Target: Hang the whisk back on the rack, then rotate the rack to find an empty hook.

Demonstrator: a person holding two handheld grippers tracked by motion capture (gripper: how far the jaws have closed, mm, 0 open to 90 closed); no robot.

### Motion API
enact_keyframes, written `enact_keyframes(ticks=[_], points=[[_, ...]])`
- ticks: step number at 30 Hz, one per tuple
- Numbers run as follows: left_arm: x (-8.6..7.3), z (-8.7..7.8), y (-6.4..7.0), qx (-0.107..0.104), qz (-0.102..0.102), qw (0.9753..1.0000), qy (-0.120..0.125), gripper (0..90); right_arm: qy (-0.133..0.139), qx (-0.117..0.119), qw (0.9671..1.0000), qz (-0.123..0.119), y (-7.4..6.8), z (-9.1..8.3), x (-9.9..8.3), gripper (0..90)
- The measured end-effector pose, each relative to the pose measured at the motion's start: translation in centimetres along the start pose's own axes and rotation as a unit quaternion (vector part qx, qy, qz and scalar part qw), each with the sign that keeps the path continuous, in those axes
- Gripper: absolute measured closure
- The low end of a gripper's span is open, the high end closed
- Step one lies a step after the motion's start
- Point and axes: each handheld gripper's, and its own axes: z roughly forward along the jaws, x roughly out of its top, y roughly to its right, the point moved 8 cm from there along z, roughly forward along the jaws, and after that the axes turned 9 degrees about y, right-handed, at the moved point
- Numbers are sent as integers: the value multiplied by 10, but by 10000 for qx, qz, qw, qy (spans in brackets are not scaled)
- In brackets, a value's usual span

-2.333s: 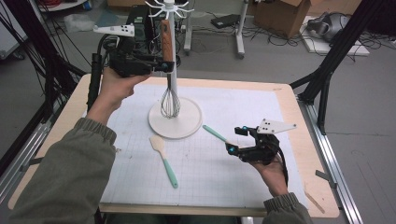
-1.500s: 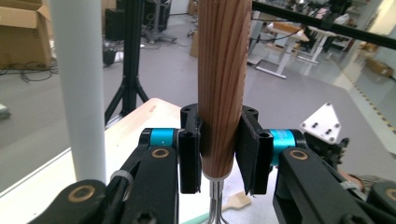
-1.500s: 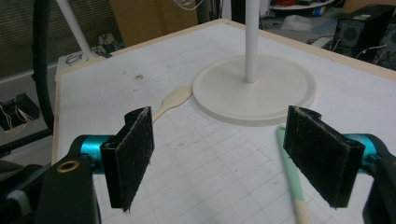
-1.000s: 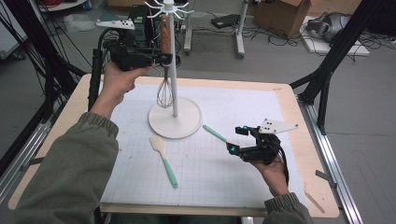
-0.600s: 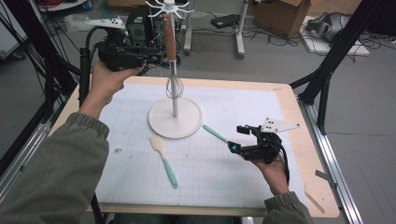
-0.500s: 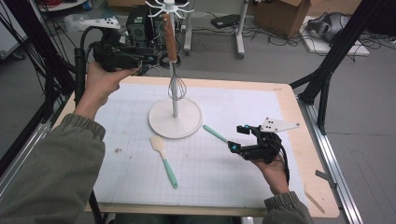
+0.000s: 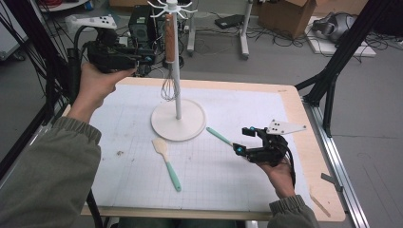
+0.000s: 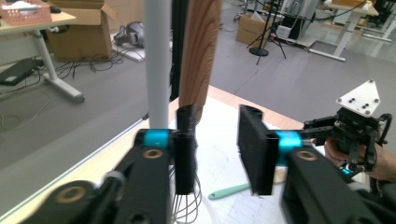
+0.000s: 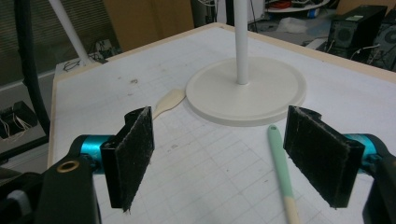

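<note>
1. Tongs on the left hand (image 7: 142,59) are held high beside the white stand (image 7: 177,85), jaws released with a clear gap; the left gripper view shows nothing between the pads, and the wooden handle (image 8: 200,51) stands just beyond them.
2. That handle belongs to a whisk (image 7: 168,71) hanging from the hooks at the top of the stand, its wire head dangling near the pole above the round base. It hangs straight down, apparently under its own weight, with no tongs on it.
3. Judged from this, the left tongs sit at handle height because that is where a hanging tool is gripped or let go; whether a pad touches the wood cannot be told.
4. On the right, the tongs (image 7: 252,142) rest low over the desk (image 7: 294,109), jaws spread wide and empty. The right gripper view shows a mint-handled utensil (image 9: 281,163) lying between the pads, so this hand looks lined up for it.
5. A second utensil, a spatula (image 7: 166,161), lies flat beside the base, well apart from both hands.
</note>
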Motion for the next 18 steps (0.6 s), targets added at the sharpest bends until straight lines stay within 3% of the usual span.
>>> enact_keyframes(ticks=[1, 5, 18], points=[[2, 0, 2, -51, 9, 10000, 30, 770, -2, -6, 10000, -4, 0, 0, 0, 237], [14, 2, 6, -131, 37, 9998, 129, 841, 9, -12, 10000, 21, 0, -1, 0, 236], [43, 10, 5, -104, 60, 9996, 236, 896, -6, 15, 10000, 40, 2, 0, -2, 236]])
